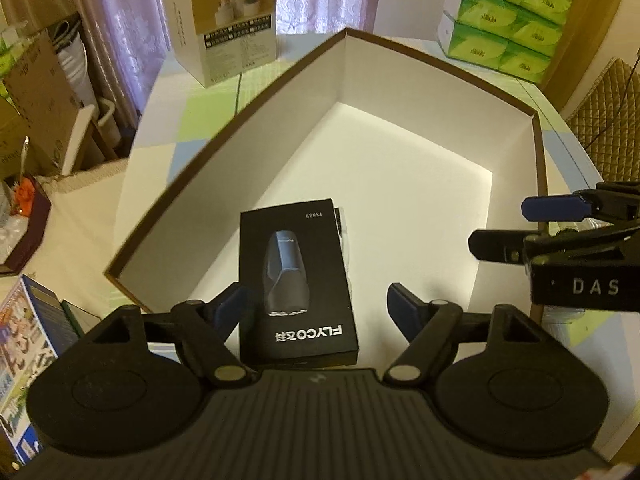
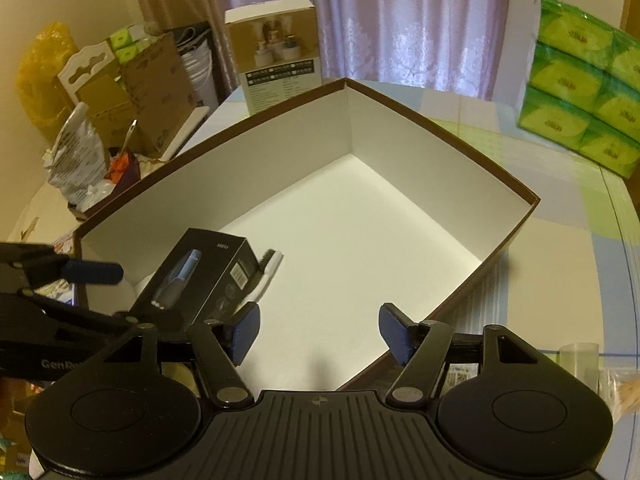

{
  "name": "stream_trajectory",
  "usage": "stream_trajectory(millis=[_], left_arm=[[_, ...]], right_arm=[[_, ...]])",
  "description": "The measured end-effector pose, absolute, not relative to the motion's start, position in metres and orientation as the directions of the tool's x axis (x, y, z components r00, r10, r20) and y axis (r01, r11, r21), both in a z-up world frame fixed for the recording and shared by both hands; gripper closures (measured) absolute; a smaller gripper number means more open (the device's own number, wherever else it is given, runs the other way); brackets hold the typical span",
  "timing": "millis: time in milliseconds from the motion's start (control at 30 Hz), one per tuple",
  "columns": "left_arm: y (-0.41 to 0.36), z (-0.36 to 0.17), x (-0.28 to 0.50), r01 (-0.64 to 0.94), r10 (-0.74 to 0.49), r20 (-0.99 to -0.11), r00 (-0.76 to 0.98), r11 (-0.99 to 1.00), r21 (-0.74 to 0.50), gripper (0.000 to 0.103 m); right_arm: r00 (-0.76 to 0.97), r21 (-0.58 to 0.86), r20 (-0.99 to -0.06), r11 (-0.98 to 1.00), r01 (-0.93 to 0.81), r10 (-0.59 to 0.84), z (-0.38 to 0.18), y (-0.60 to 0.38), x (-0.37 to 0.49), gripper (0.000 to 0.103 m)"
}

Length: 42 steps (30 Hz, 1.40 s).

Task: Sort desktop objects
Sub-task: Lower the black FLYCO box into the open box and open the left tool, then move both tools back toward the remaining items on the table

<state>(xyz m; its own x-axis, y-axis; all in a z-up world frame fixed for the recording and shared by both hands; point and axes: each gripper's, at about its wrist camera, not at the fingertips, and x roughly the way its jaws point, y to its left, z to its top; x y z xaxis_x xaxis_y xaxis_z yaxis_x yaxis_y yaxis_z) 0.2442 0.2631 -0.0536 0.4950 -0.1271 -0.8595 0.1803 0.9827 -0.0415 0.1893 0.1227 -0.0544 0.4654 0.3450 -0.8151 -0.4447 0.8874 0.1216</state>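
A big brown-rimmed storage box (image 1: 224, 148) (image 2: 520, 196) with a white inside stands on the table. A black FLYCO shaver box (image 1: 296, 284) (image 2: 200, 276) lies in its near corner, with a white pen-like item (image 2: 266, 272) beside it. My left gripper (image 1: 318, 312) (image 2: 124, 294) is open. Its fingers stand on either side of the shaver box's near end, with a clear gap on the right side. My right gripper (image 2: 320, 332) (image 1: 516, 226) is open and holds nothing. It hangs over the storage box's near right rim.
Green tissue packs (image 1: 508, 20) (image 2: 580, 92) and a white product carton (image 1: 224, 20) (image 2: 276, 52) stand at the table's far side. A colourful book (image 1: 24, 352) lies at the left. A clear cup (image 2: 578, 360) stands near the right. Cardboard boxes (image 2: 152, 84) and bags crowd the room's left.
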Motion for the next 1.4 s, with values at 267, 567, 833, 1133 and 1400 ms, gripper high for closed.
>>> stream_trajectory(millis=[267,567,833,1133,1400], left_arm=[[0.262,-0.037,0.227,0.167,-0.092,-0.84,0.534,0.986,-0.002,0.022],[0.256,-0.019,0.199,0.126,-0.043,-0.82,0.571,0.991,0.037,0.014],[0.246,-0.001,0.168,0.085,-0.014,-0.797,0.604,0.995,0.047,0.011],[0.219,0.013,0.119,0.066,-0.007,-0.775,0.632,0.997,0.045,0.01],[0.188,0.013,0.086,0.068,-0.002,-0.775,0.632,0.996,0.052,0.01]], right_arm=[[0.494,0.081,-0.791,0.862,-0.5,0.36,-0.045,0.121,0.171,0.016],[0.519,0.065,-0.753,0.831,-0.553,0.405,-0.031,0.111,0.144,0.002],[0.514,0.079,-0.733,0.805,-0.587,0.446,-0.02,0.094,0.121,0.002],[0.506,0.097,-0.709,0.778,-0.62,0.491,-0.007,0.056,0.087,0.002],[0.494,0.116,-0.714,0.78,-0.614,0.496,-0.008,0.012,0.063,0.002]])
